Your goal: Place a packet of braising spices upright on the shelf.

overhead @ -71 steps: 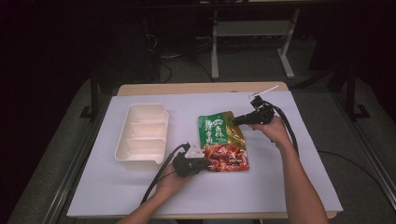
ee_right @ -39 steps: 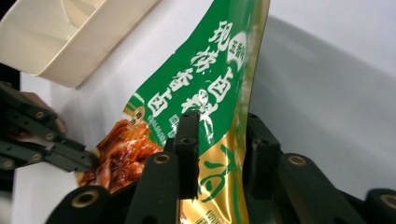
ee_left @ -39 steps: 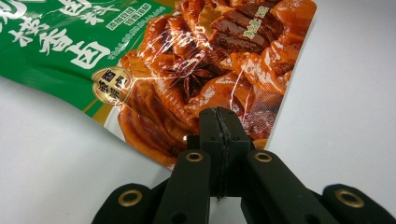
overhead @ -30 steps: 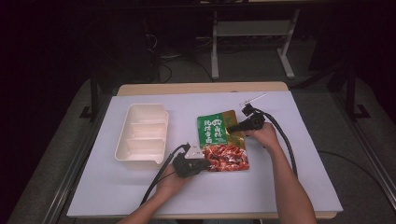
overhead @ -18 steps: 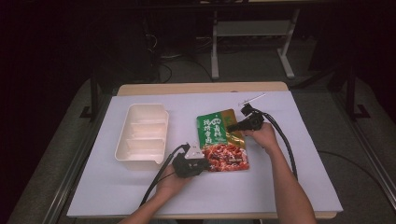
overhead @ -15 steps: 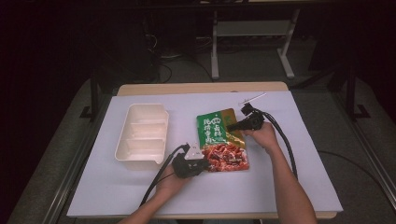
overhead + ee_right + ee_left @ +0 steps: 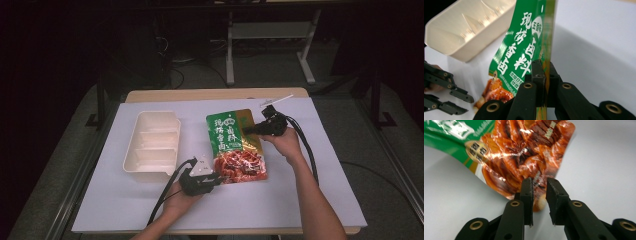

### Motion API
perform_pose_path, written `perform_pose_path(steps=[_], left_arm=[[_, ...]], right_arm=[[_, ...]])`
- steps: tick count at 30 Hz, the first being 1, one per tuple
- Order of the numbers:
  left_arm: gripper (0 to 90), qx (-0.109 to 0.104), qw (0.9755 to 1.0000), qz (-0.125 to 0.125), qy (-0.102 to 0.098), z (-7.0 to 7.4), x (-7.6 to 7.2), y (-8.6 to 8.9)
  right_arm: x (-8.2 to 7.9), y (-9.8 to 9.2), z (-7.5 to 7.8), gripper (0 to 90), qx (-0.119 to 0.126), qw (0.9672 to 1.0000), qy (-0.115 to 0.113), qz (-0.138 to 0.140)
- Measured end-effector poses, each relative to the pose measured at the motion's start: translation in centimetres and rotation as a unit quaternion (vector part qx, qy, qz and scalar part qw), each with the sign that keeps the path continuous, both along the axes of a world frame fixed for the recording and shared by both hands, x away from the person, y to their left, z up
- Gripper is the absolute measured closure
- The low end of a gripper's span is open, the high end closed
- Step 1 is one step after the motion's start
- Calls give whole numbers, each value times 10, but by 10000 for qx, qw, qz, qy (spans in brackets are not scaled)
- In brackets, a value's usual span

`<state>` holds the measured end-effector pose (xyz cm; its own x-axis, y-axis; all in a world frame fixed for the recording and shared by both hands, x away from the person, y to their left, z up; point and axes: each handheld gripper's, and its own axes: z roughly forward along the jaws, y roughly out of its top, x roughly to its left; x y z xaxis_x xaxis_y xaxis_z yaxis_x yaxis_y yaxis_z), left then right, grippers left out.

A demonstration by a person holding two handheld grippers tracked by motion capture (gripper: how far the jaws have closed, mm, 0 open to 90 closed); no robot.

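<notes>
White-covered counter: your right tool [image 7: 248, 129] pinches the sauce packet's [image 7: 234, 145] edge, your left tool [image 7: 220, 176] has just spread open, tray [image 7: 152, 146] unfilled.

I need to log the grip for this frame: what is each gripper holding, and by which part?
The right gripper is shut on the green and red foil food pouch, clamping its green side edge. The left gripper holds nothing; its jaws have just opened off the red end.

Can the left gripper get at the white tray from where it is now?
Probably yes. The left gripper sits just below the tray's near right corner, its jaws just opened off the food packet, with bare table between them. The right gripper alone pinches the packet.
</notes>
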<state>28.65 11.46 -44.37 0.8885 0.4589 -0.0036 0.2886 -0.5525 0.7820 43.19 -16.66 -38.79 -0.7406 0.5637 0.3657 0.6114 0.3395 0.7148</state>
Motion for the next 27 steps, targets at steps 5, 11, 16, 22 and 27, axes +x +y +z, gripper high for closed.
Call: perform_pose_path(steps=[5, 11, 16, 22, 27], left_arm=[[708, -56, 9999, -84, -22, 3, -8, 3], [664, -277, 9995, -118, 89, 4, -16, 9], [625, -390, 9991, -139, 50, 6, -21, 15], [573, -364, 9993, -128, 6, 8, -26, 22], [537, -467, 9988, -113, 35, 9, -30, 28]], right_arm=[[-9, -2, 16, 889, 118, 9997, -192, -60], [-21, 1, 37, 890, 136, 9987, -489, 2], [-27, 7, 52, 890, 65, 9976, -676, 101], [-31, 14, 66, 890, 137, 9965, -805, 161], [-34, 19, 75, 891, 189, 9954, -922, 184]])
